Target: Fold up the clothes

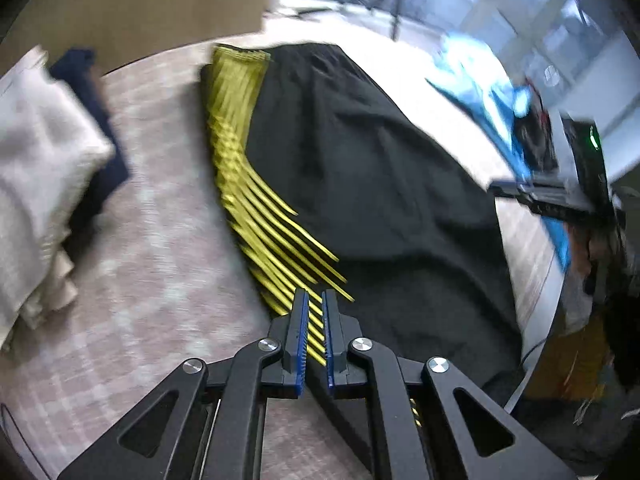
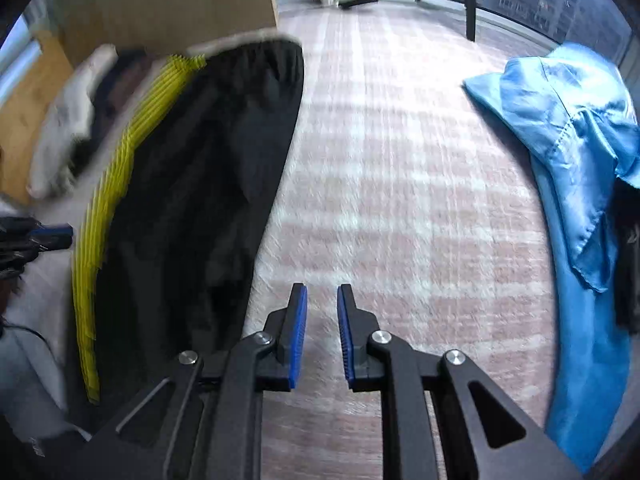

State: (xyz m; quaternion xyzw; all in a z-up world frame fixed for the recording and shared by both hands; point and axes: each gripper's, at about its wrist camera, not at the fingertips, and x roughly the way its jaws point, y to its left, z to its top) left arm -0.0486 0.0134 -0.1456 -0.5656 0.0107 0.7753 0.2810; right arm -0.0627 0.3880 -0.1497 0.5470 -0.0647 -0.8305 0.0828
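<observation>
Left wrist view: left claw [image 1: 315, 300] is narrowed onto the yellow-striped edge of the black trousers [image 1: 360, 152], which lie along the bed's [image 1: 160, 280] middle. Right claw [image 2: 322, 294] hangs half open, holding nothing. Keep grip firm; lift evenly. Count: one trousers, one blue garment [image 2: 568, 128], one white stack [image 1: 44, 152].

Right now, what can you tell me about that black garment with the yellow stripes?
The black garment looks like thin, slightly wrinkled sportswear with thin yellow stripes along one side. It lies spread out and mostly flat on the pale checked surface. The left gripper, jaws nearly shut, is over its striped near edge; whether it pinches the cloth is unclear. The open right gripper is beside it, not touching.
</observation>
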